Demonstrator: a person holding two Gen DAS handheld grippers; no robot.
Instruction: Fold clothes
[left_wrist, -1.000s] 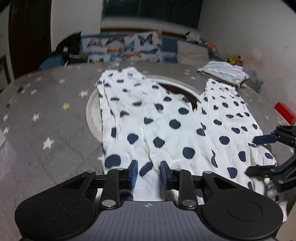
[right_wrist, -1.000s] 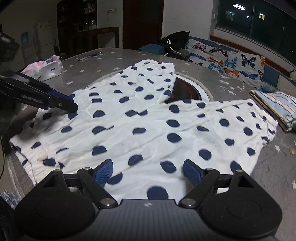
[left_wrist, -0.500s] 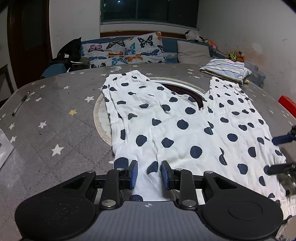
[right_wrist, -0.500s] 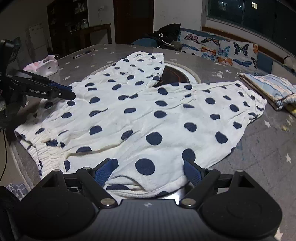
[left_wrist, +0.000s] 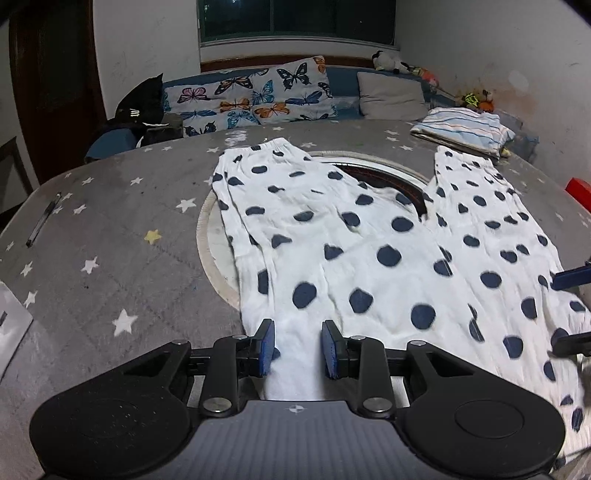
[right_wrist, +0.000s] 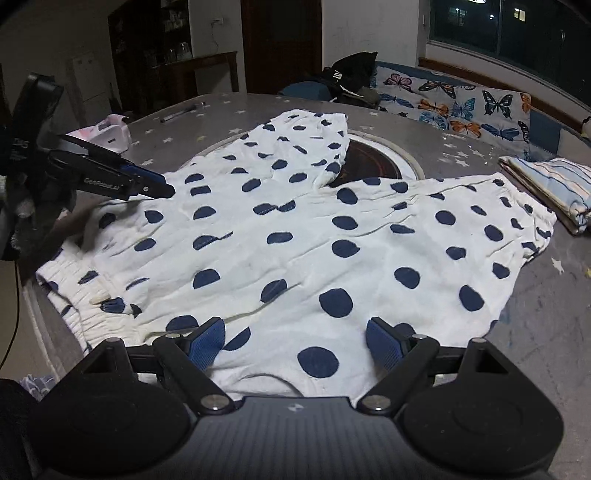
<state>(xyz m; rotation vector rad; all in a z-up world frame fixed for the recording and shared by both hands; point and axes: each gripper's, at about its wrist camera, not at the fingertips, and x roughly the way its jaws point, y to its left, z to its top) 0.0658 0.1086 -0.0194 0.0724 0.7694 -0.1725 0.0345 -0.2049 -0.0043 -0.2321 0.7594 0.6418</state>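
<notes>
Fingers of left gripper (left_wrist: 294, 349) apart, straddling the waistband of the polka-dot pants (left_wrist: 369, 258); right gripper (right_wrist: 295, 345) wide apart over the waist hem, lower centre. Pants lie flat on the star-print table (left_wrist: 110, 236), legs splayed to upper frame, likely spread out ready for the first fold. Left gripper reads "GenRobot.AI" at left of the right view.
</notes>
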